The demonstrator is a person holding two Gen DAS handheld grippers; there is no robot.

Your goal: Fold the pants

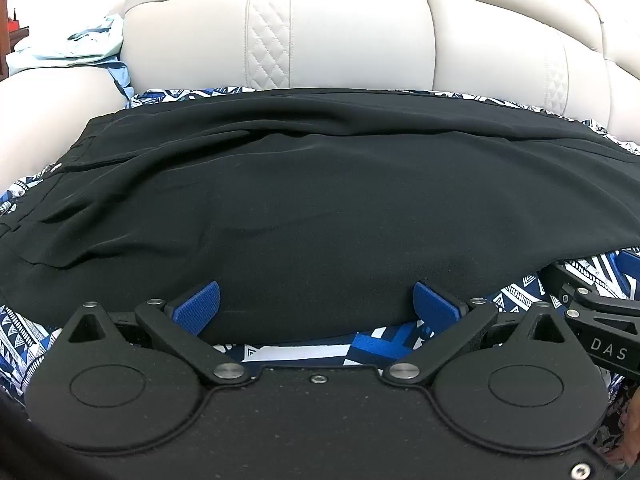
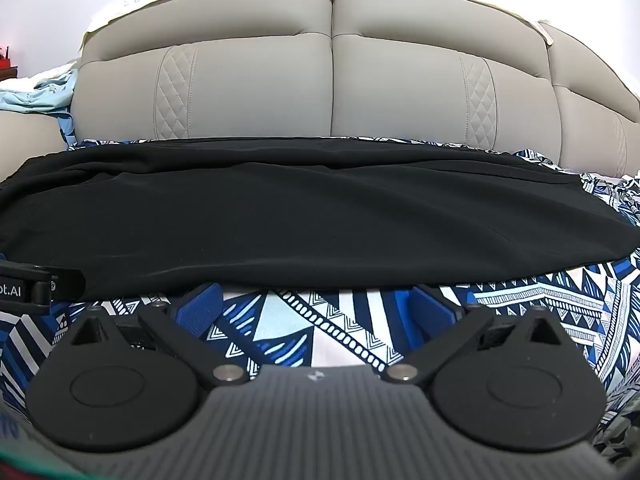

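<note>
At the upper left of the left wrist view, a pale blue cloth (image 1: 80, 46) lies crumpled beside the cream headboard (image 1: 352, 28) that fills the top of the frame. Black pants (image 1: 304, 208) stretch flat across the middle of both views, lying on a blue-and-white patterned bedsheet (image 2: 328, 320). At the bottom centre of the left wrist view, the left gripper (image 1: 316, 304) stands wide, its blue pads on either side of the pants' near edge without pressing it. At the lower right of that frame, part of the other gripper shows over the sheet. In the right wrist view, the right gripper (image 2: 316, 304) also stands wide at bottom centre, over bare sheet just short of the pants' hem.
</note>
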